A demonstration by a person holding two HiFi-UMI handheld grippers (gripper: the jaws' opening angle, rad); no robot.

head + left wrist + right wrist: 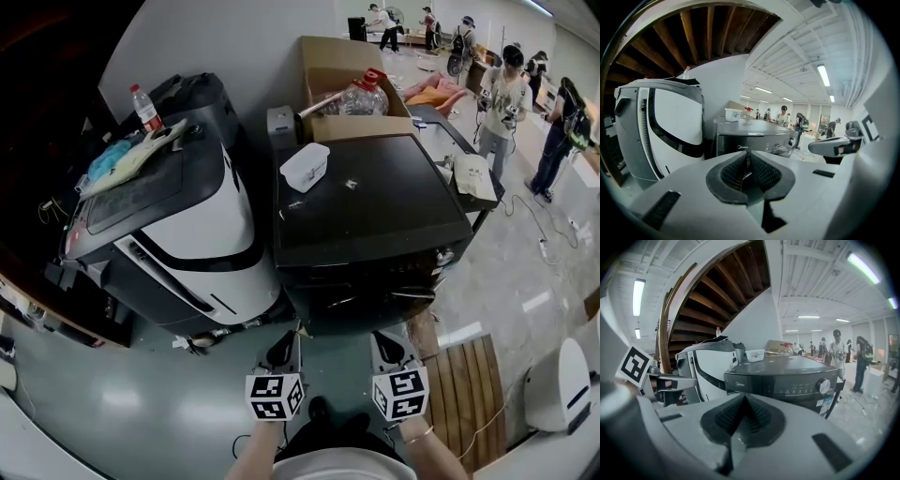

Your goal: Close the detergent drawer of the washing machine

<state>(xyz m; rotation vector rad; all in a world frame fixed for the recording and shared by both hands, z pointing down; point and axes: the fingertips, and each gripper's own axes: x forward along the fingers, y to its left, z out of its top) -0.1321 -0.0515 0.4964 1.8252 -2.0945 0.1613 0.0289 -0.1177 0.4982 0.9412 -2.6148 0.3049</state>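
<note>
You hold both grippers low in front of the dark front-loading washing machine (375, 202), side by side and well clear of its front. Your left gripper (283, 349) has its jaws drawn together to a bare slit, with nothing between the ribbed pads. Your right gripper (390, 345) has its jaws fully together and is just as empty. Both point slightly downward toward the machine's front. The detergent drawer (738, 385) is at the left end of the control panel, where the brand logo sits, and from both gripper views its face looks flush with the rest of the panel. The round dial (824, 386) is at the panel's other end, and neither gripper touches the machine. A white plastic container (305, 166) stands on the machine's black top, near its back left corner. Just beside the machine on its left stands a white and grey top-loading washer (202, 230), with a water bottle (145, 108) and some cloth on its lid. An open cardboard box (330, 64) sits behind the dark machine, and several people (506, 94) stand well apart at the far side of the room.
</note>
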